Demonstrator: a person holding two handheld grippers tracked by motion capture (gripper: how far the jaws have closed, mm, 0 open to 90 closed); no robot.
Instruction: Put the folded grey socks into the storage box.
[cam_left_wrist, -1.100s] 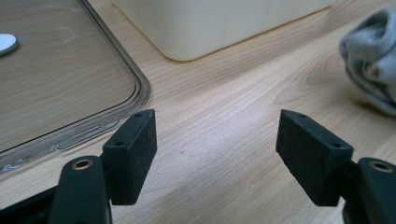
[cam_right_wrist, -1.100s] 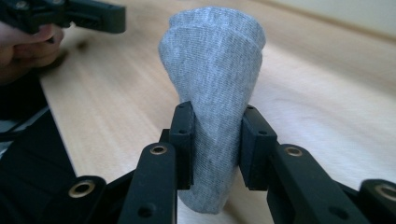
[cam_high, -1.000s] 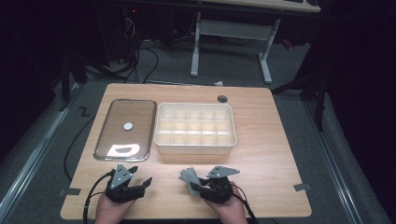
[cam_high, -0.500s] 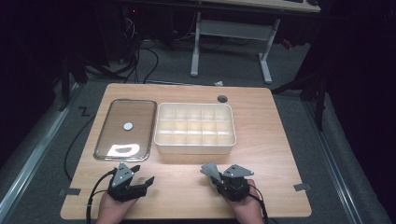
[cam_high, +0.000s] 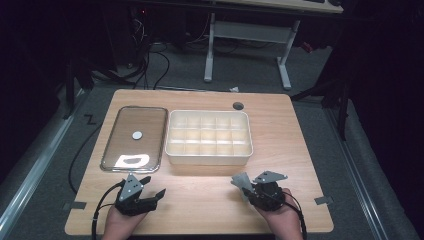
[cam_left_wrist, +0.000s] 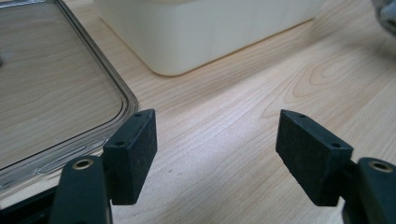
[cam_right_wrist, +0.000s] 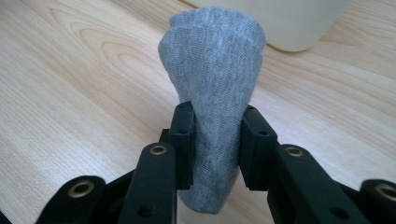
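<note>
Right tool (cam_right_wrist: 212, 140) pinches a folded grey sock (cam_right_wrist: 212, 93) that sticks out forward past its pads, just above the table (cam_right_wrist: 70, 93).

lid (cam_high: 134, 138) left of (probably touching) box (cam_high: 208, 137)

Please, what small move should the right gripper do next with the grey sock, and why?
Probably carry the sock forward over the box: the right gripper already clamps it, and the open compartments lie just ahead.
</note>
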